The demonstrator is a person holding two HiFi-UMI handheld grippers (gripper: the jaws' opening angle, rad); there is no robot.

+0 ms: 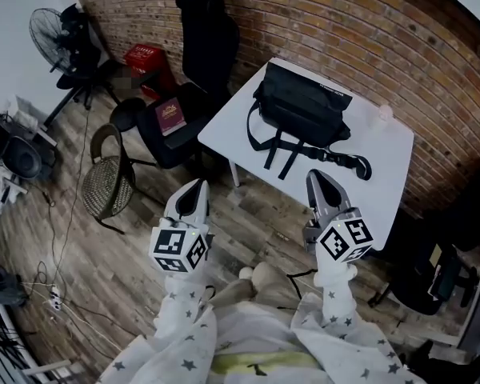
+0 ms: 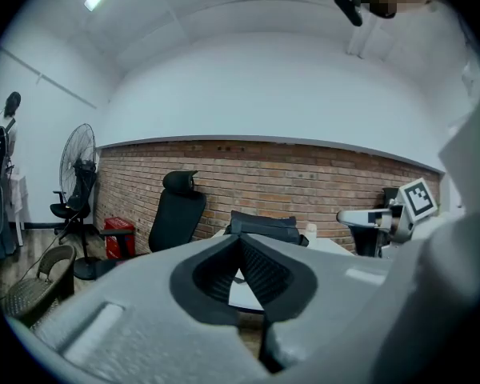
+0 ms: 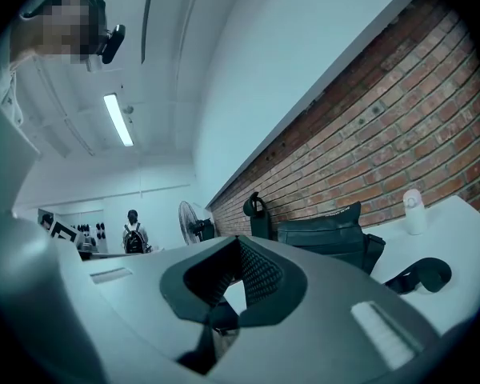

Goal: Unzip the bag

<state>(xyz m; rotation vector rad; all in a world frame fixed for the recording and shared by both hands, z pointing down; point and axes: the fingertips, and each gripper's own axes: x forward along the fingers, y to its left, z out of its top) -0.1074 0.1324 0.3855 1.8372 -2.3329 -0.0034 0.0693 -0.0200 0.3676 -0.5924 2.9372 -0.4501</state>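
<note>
Head view is showing the person's star-printed sleeves [image 1: 184,326] nearest, with a gripper held out in front of each. The left gripper [image 1: 195,186] and the right gripper [image 1: 317,176] are both carrying their jaws pressed together with nothing between them, and each gripper view is showing the same meeting pads. Both tips are hanging over the wooden floor [image 1: 256,214], short of the near edge of the white table [image 1: 388,154]. Farther on, the black bag [image 1: 304,106] is lying on that table with its straps [image 1: 276,146] trailing toward the near edge. A small white bottle [image 1: 384,114] is standing near it by the brick wall. The step in hand is looking like the reach toward the bag, with the zip not yet touched. Next, one gripper is probably needing to open and steady the bag's body. The other is needing to find the zipper pull, which is too small to make out here, and pinch it.
</note>
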